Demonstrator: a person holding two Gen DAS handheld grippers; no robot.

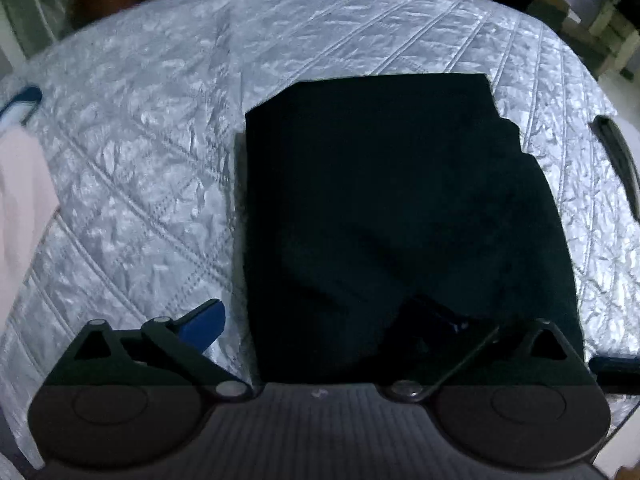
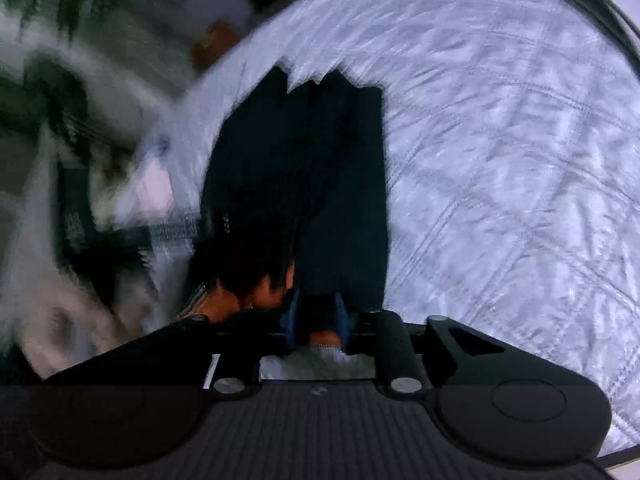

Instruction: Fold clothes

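A dark navy garment (image 1: 400, 208) lies folded in a rough rectangle on the silver quilted bedspread (image 1: 160, 120). My left gripper (image 1: 316, 336) hovers over its near edge with the jaws wide apart; the left blue fingertip (image 1: 204, 322) is beside the cloth, and the right finger is lost against the dark fabric. In the right wrist view, my right gripper (image 2: 316, 316) has its blue pads (image 2: 340, 312) closed on an edge of the dark garment (image 2: 312, 168), which hangs stretched away from it over the bedspread (image 2: 500, 160). This view is motion-blurred.
A pale pink cloth (image 1: 20, 200) lies at the left edge of the bed. A dark curved strap (image 1: 618, 156) lies at the right edge, also in the right wrist view (image 2: 600, 8). Furniture and plants stand beyond the bed.
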